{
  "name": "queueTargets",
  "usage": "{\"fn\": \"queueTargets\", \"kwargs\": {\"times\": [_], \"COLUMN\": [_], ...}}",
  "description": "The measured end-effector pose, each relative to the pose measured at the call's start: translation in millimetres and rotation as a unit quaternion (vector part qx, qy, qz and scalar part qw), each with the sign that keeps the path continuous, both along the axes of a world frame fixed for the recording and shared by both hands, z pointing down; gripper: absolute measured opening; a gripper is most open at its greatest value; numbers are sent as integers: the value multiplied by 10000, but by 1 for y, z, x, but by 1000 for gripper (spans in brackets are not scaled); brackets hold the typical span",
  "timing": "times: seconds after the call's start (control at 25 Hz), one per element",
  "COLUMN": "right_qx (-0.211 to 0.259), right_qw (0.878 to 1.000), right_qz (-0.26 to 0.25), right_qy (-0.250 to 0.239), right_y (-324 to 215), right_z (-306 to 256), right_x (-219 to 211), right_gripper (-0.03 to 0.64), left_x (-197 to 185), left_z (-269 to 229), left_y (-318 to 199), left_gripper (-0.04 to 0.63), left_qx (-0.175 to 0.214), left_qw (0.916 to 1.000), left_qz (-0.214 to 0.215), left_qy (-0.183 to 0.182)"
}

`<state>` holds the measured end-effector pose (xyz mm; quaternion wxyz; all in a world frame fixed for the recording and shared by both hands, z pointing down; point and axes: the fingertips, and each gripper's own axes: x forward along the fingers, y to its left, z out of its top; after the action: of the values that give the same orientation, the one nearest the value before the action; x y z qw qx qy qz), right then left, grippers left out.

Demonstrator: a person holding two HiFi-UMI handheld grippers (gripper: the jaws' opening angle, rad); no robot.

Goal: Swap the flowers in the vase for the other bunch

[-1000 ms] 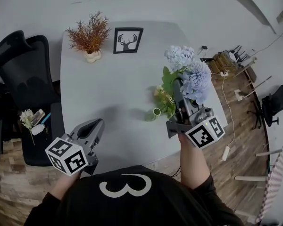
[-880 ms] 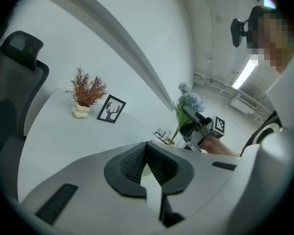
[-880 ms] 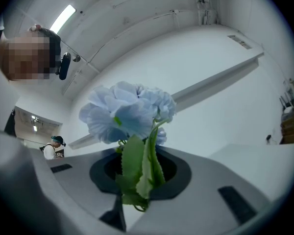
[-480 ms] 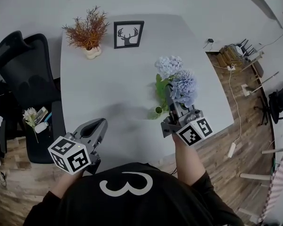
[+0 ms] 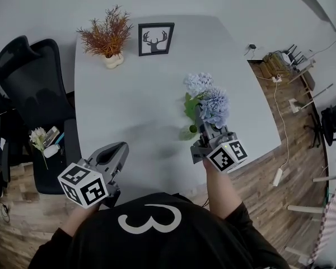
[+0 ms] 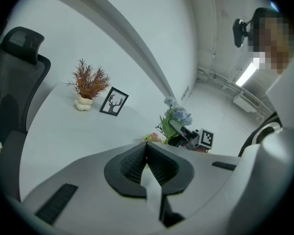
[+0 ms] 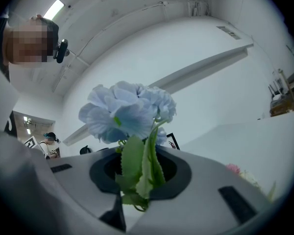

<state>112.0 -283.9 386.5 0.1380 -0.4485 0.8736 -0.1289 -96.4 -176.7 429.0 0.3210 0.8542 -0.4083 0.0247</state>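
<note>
As the right tongs (image 7: 137, 182), clamped on the stems of the blue flowers (image 5: 213, 106), come down toward the worktop (image 5: 134, 94), the bunch now hangs just beside the small green vase (image 5: 192, 130), probably about to be set down. The left tongs (image 6: 146, 153) wait shut and empty.

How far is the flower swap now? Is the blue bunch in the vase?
Not yet. Done, apparently: the green vase looks empty, with pink flowers low nearby. In hand: the right hand-held gripper is shut on the stems of the blue bunch, near the vase. Left: set those stems into the vase.
</note>
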Motion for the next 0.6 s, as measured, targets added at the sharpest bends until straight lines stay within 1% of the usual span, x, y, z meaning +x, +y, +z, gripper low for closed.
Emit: {"fn": "queueTargets", "kwargs": {"times": [0.24,0.44,0.52,0.6], "right_qx": [-179,-171,-184,-221], "right_qw": [9996,9992,9991,9989], "right_qz": [188,336,347,339], "right_qy": [95,166,180,234], "right_y": [-1,-2,-3,-5], "right_z": [14,17,19,20], "right_x": [3,5,6,4], "right_gripper": [89,94,98,119], "left_x": [-19,-33,-38,-42], "left_z": [-3,-8,-9,-9], "left_y": [7,17,21,25], "left_gripper": [11,11,11,11], "left_qx": [3,70,108,133], "left_qw": [9999,9998,9997,9996], "left_qz": [-94,-122,-116,-107], "left_qy": [110,169,189,206]}}
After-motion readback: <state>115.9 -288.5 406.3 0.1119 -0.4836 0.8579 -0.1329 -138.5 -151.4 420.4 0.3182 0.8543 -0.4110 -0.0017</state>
